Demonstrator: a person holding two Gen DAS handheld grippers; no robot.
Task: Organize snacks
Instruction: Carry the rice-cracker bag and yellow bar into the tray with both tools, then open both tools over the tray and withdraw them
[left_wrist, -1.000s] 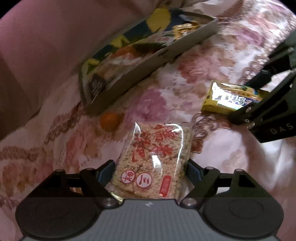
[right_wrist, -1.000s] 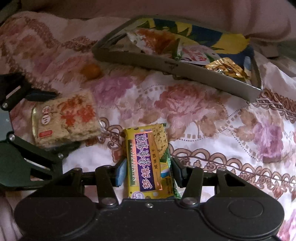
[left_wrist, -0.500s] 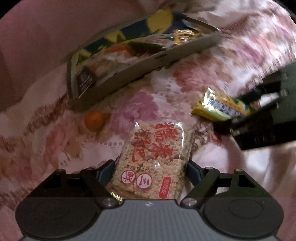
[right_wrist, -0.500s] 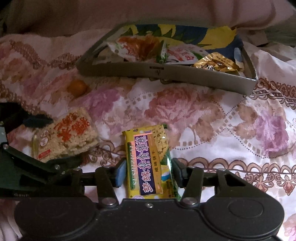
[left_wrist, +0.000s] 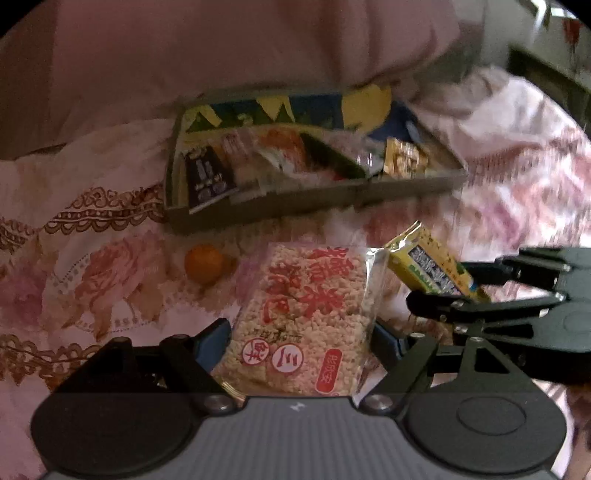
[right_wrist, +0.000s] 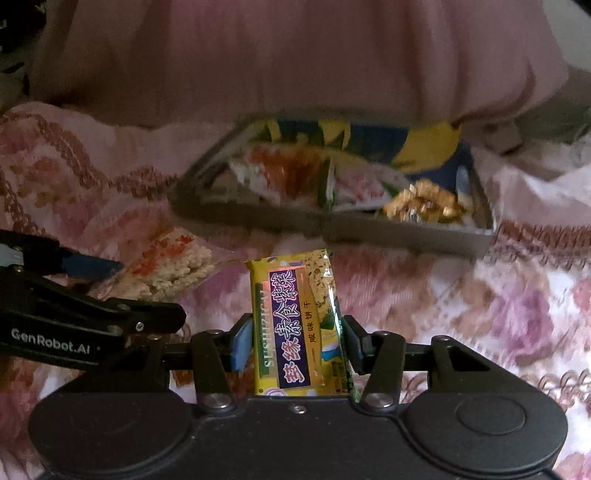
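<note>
in the left wrist view the left gripper (left_wrist: 299, 343) has its fingers pinching a clear-wrapped puffed rice cake with red lettering (left_wrist: 308, 317) by its two long edges, lifted toward the shallow grey cardboard tray of snack packets (left_wrist: 314, 201) at twelve o'clock, a small orange fruit (left_wrist: 204, 264) loose on the floral bedspread (left_wrist: 92, 280) at ten o'clock. in the right wrist view the right gripper (right_wrist: 297, 343) likewise has its fingers clamped on a yellow and purple foil biscuit packet (right_wrist: 297, 325), pointed at the same tray at twelve o'clock, probably so both drop in together.
</note>
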